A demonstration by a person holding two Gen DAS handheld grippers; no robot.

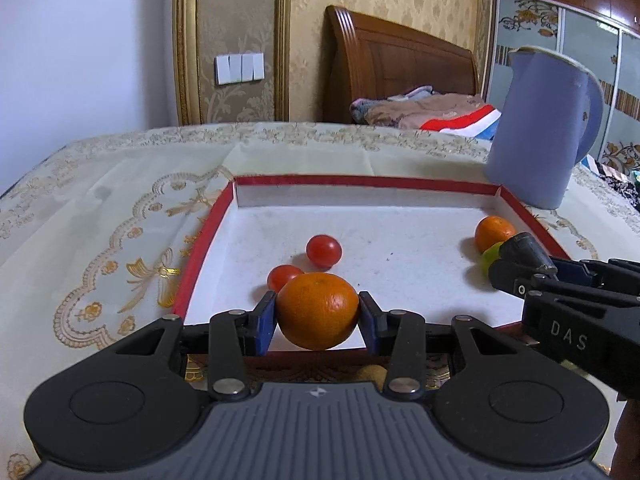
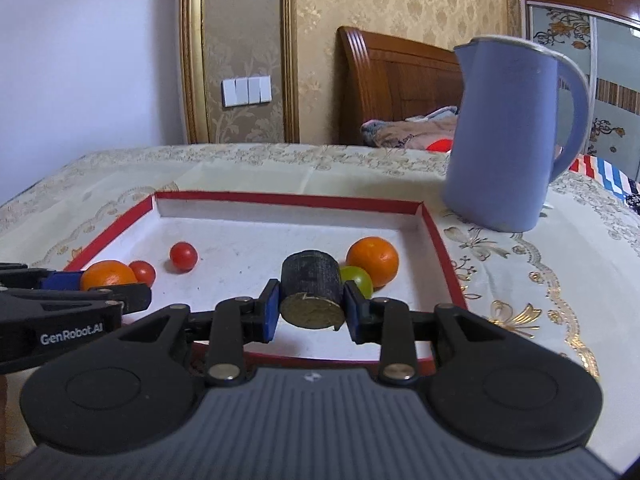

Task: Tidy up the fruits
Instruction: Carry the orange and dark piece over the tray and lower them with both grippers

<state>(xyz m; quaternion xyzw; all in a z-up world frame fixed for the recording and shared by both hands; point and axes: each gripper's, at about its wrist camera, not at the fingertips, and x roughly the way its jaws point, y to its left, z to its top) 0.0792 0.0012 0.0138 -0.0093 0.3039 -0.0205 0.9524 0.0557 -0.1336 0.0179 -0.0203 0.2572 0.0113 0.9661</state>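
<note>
While the orange (image 1: 318, 310) is clamped by the left gripper (image 1: 318, 314) and the dark block (image 2: 311, 294) by the right gripper (image 2: 311, 306), both could be dropped onto the tomatoes (image 1: 324, 251) if squeezed loosely.

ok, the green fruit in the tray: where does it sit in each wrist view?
Left wrist: green fruit at right edge of tray, below the orange, partly hidden by the right gripper.
Right wrist: green fruit centre-right, beside the orange, behind the dark cylinder.
Shared landmark: blue jug.
</note>
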